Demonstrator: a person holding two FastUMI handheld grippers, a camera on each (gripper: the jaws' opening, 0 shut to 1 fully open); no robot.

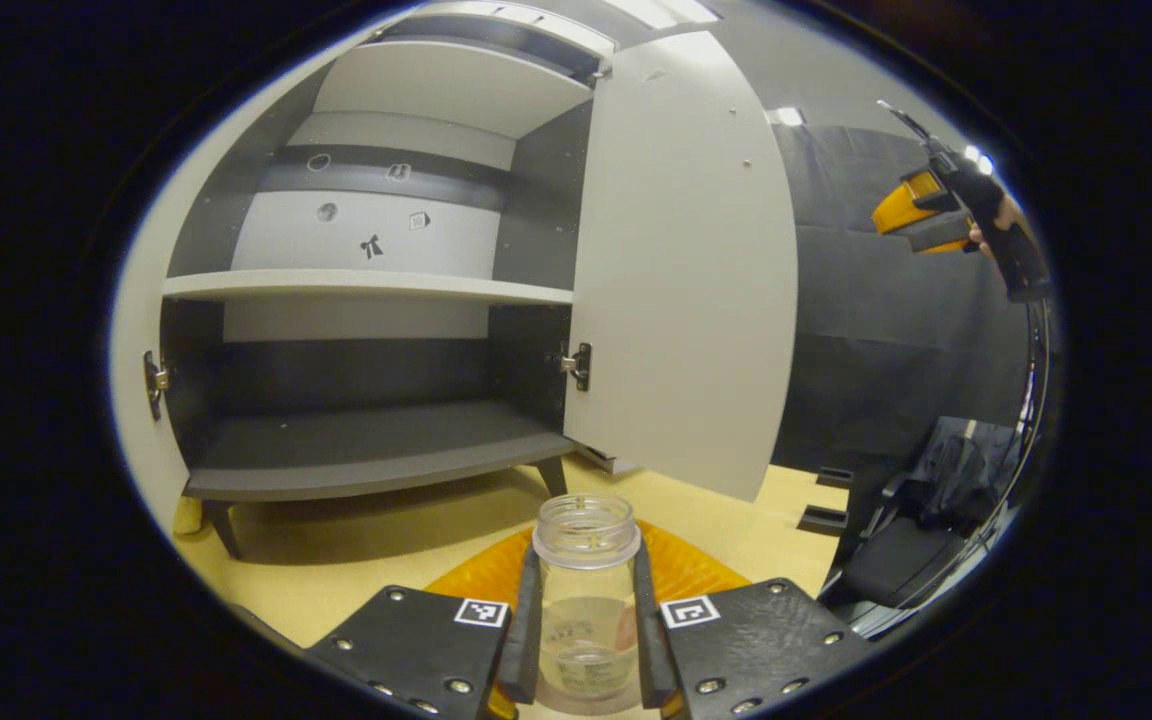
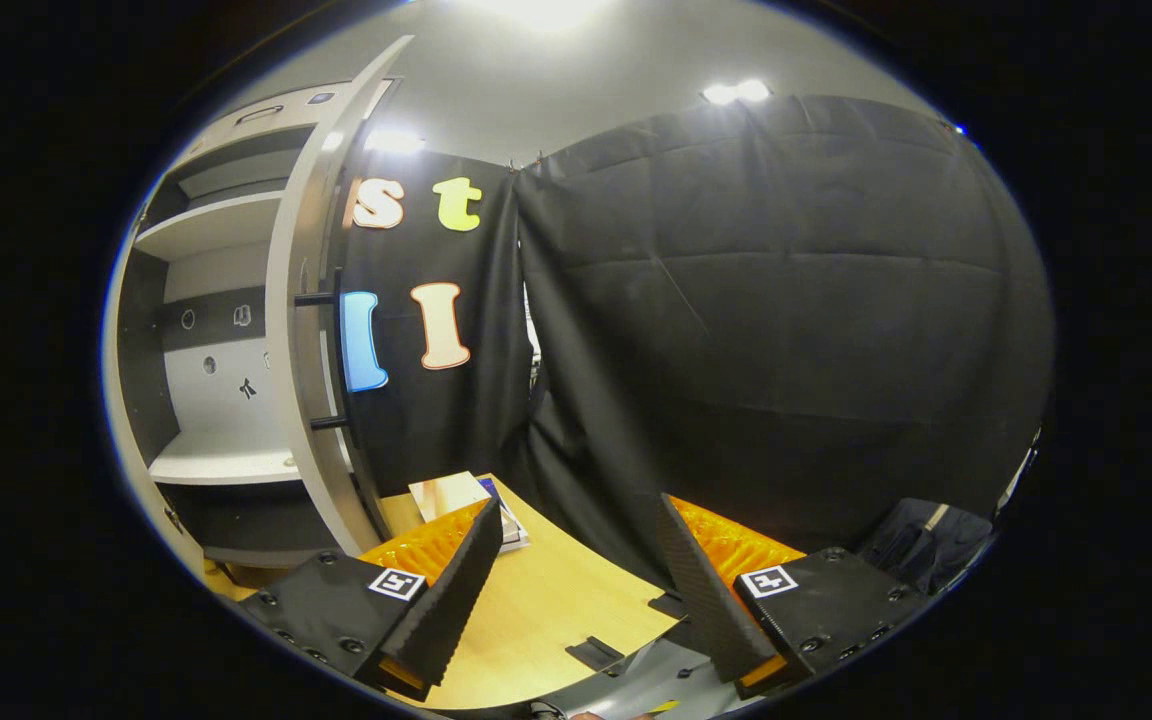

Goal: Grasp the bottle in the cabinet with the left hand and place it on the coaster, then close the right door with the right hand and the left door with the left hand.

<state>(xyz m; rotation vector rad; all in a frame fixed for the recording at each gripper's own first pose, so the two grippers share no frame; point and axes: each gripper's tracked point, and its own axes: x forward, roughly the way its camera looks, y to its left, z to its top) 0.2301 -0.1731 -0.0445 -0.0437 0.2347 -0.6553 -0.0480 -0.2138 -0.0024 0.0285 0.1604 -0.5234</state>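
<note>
Left fingers (image 1: 531, 625) clamp the bottle (image 1: 586, 590) over the coaster (image 1: 686, 565) before the open cabinet (image 1: 376, 440); right fingers (image 2: 456, 580) spread.

A staged recording booth rather than a lived-in home: black cloth (image 2: 786, 300) hangs in folds as the back wall, closing off the space behind a pale wooden table (image 2: 546, 610). On the table's far side stands a grey cabinet (image 1: 376, 300) with both doors open, its shelves bare and its back panel marked with small printed symbols. Ceiling lights (image 2: 736, 92) glare above the cloth. Beyond the table's right edge, a dark chair (image 1: 896, 570) sits in shadow, with dark fabric draped nearby, suggesting a lab or test studio.
</note>
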